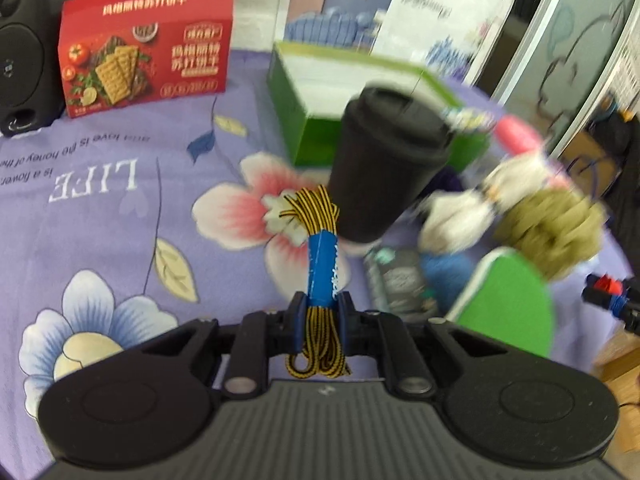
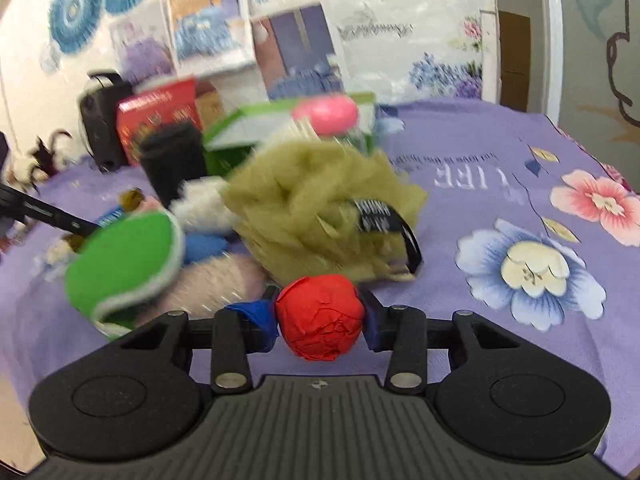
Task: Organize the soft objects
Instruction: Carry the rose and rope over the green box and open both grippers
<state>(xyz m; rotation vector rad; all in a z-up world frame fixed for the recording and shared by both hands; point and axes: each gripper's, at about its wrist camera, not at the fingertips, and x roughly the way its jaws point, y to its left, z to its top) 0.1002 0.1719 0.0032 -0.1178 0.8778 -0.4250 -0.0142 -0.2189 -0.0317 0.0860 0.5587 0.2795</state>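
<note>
**Desk:** What does my left tool have hold of?

**Operator:** My left tool [image 1: 322,312] is closed tight on a black-and-yellow cord bundle [image 1: 316,248] wrapped in a blue paper band, held above the purple floral cloth [image 1: 120,240] that covers the counter. My right tool [image 2: 320,320] is clamped around a red crumpled ball [image 2: 320,316], its blue-padded fingers [image 2: 260,320] pressing both sides.

**Desk:** And the other soft things?

**Operator:** They sit heaped together on the cloth. From the right wrist I see an olive mesh pouf [image 2: 320,208] with a black strap just beyond the ball, a green pad with white edging [image 2: 124,260] to its left, and white and pinkish fluffy pieces between them, blurred. A pink object [image 2: 326,114] lies behind the pouf, against a green box [image 2: 236,136].

**Desk:** The surface and the room?

**Operator:** The cloth is printed with big pink and blue flowers and the word "LIFE". A black lidded cup [image 1: 388,164] stands tilted in the left view, just beyond the cord, with the green box behind it. A red cracker box [image 1: 144,48] stands upright at the far edge beside a black speaker [image 1: 24,52]. Behind that, the wall [image 2: 400,12] carries floral pictures and blue paper fans [image 2: 76,8].
</note>
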